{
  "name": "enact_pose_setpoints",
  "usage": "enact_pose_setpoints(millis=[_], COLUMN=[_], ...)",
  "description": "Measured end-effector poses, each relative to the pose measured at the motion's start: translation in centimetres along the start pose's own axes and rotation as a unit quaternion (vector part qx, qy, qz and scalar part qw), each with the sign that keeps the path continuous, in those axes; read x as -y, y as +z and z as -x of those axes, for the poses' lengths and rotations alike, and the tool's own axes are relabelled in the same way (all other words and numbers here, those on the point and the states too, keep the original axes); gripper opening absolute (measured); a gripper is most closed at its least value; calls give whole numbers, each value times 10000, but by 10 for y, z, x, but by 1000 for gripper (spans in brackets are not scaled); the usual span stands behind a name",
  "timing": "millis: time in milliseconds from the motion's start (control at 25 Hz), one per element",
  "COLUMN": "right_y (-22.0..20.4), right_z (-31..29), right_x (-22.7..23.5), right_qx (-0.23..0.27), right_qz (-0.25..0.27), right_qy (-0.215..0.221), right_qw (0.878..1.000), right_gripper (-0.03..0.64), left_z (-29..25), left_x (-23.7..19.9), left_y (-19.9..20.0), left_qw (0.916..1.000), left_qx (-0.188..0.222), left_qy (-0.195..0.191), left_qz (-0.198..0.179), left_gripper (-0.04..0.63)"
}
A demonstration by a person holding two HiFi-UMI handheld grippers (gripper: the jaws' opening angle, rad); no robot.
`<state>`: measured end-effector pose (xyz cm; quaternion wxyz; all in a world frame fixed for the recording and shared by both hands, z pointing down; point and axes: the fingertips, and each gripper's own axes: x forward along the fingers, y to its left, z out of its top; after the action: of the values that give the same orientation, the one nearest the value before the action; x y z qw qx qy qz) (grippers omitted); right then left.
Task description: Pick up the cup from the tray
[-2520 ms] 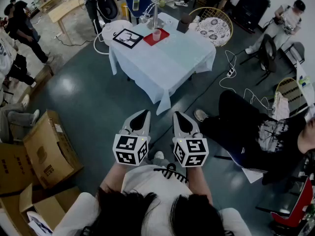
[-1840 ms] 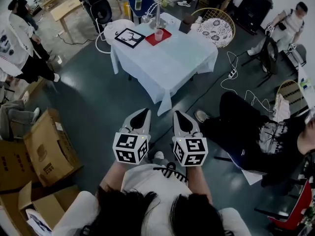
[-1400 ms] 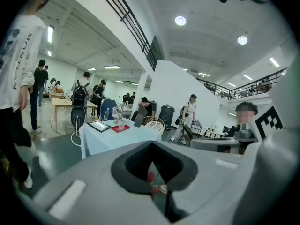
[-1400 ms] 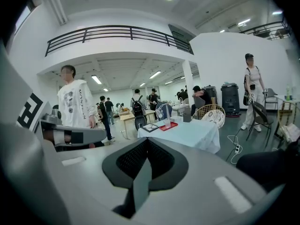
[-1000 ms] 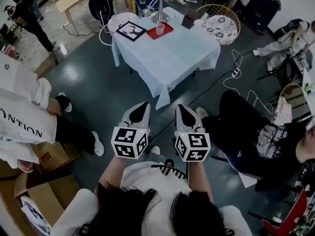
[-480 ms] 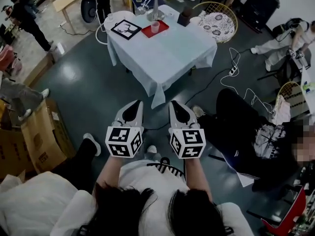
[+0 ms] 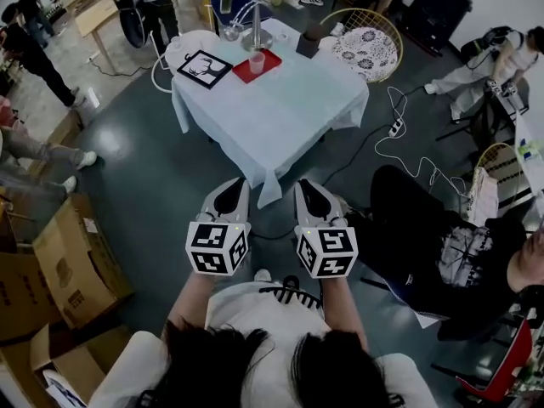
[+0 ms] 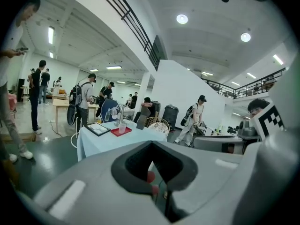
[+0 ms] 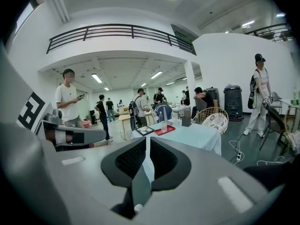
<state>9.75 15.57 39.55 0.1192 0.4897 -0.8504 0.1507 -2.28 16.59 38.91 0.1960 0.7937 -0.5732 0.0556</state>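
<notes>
A clear cup [image 7: 257, 62] stands on a red tray [image 7: 264, 58] at the far end of a table under a white cloth [image 7: 289, 104]. The table is well ahead of me across the dark floor. Both grippers hang side by side at waist height, far short of the table. My left gripper [image 7: 240, 183] and right gripper [image 7: 302, 183] are shut on nothing. The left gripper view shows the cup [image 8: 123, 128] and tray [image 8: 117, 132] beyond the shut left gripper [image 8: 152, 143]. In the right gripper view the cup [image 9: 164, 126] stands small past the right gripper [image 9: 146, 138].
A framed picture [image 7: 204, 68], a metal stand [image 7: 255, 34] and a dark box [image 7: 307, 45] share the table. Cardboard boxes [image 7: 68, 262] lie at my left. A seated person in black [image 7: 433, 236] is at my right. A wicker chair [image 7: 365, 41] and floor cables [image 7: 395, 126] are beyond the table.
A person carrying a white bag crossed the floor at my left and has gone from view. Both grippers stay shut, side by side, hardly moved.
</notes>
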Motion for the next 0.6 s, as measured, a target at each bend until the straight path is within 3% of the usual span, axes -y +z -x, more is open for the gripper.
enact_pose_setpoints(millis=[600], right_y=[55], right_z=[-116], right_x=[30], right_qx=[27], right_qz=[-410], right_qy=[-471], right_qw=[9980], right_gripper=[52], left_z=[-107], left_x=[-75], left_y=[62], left_qw=[9990], left_qx=[-164], left_qy=[-407], left_qz=[-34], left_gripper=[0])
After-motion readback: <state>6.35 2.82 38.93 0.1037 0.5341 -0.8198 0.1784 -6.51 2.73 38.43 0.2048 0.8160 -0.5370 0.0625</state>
